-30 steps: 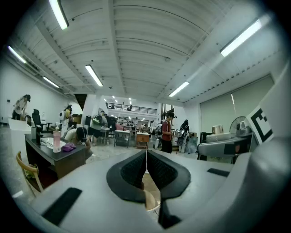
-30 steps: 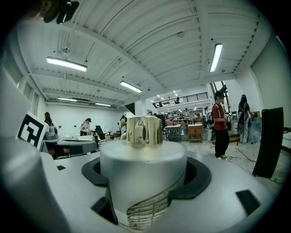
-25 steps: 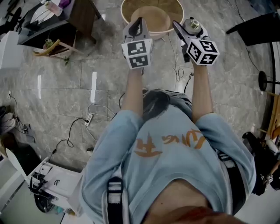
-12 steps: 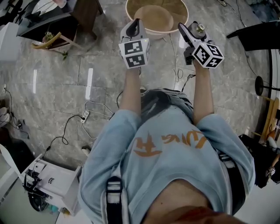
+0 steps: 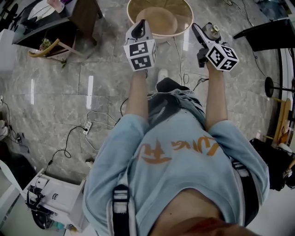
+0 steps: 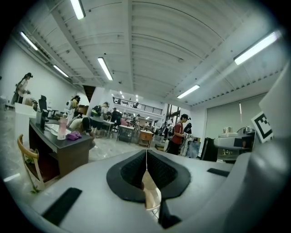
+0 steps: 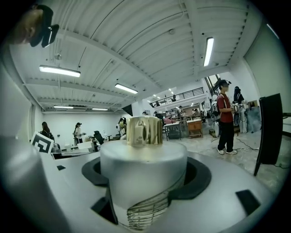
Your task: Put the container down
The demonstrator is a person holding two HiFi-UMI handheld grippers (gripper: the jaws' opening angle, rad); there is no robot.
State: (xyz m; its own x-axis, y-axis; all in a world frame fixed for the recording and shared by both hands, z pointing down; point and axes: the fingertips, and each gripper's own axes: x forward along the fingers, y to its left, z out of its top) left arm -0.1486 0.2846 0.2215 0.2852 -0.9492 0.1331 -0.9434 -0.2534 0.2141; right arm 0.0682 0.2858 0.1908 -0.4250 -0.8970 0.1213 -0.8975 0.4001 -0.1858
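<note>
Both arms reach straight out, away from the body, over the grey stone floor [image 5: 60, 97]. The left gripper's [image 5: 141, 24] jaws are pressed together with nothing between them. The right gripper's [image 5: 205, 31] jaws clamp a silver cylindrical container [image 7: 143, 168] with a gold cap [image 7: 144, 131], held in the air just right of a round woven basket [image 5: 185, 8] with a tan bowl [image 5: 159, 20] in it. The orange lettering on the light-blue shirt [image 5: 184, 184] cannot be read.

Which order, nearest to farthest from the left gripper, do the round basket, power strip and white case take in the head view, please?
1. round basket, just ahead of the left gripper.
2. power strip, on the floor behind-left.
3. white case, bottom-left corner.
</note>
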